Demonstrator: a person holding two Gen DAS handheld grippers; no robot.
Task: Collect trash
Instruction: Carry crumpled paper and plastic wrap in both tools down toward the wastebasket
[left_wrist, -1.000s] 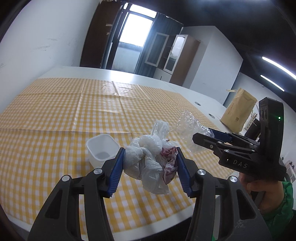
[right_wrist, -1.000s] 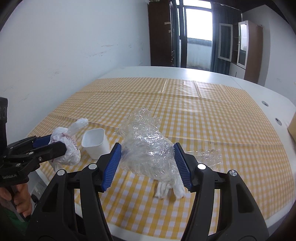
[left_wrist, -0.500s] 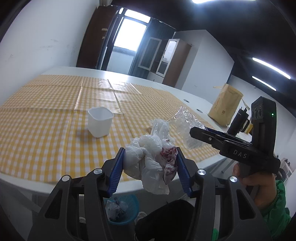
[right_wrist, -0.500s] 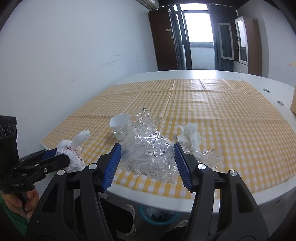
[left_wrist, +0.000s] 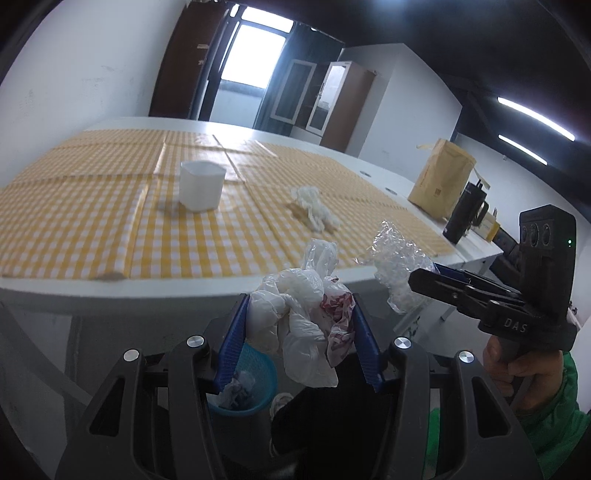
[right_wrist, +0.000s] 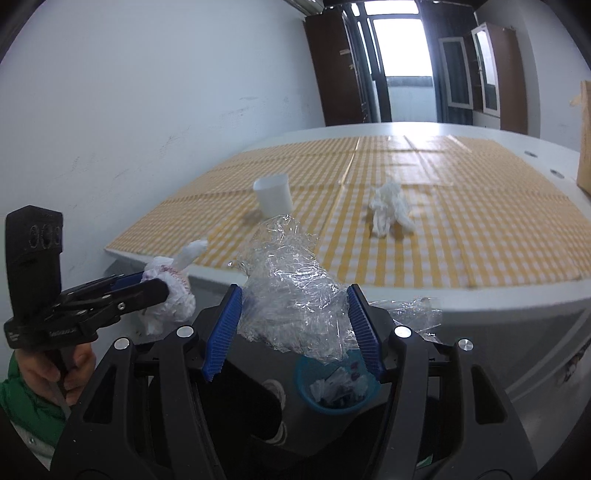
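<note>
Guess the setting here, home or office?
Probably an office or meeting room, not a home: a long white table with cable holes under a yellow checked tablecloth, glass-door cabinets by the window, ceiling strip lights, and a blue wastebasket below.

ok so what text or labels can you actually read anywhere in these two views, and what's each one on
"DAS": raised letters on the side of the right gripper, seen from the left wrist.
Label on the side of the left gripper, seen from the right wrist: too blurred to read.
Small dark print on the brown paper bag: too small to read.
Red print on the white plastic bag: crumpled, not readable.
</note>
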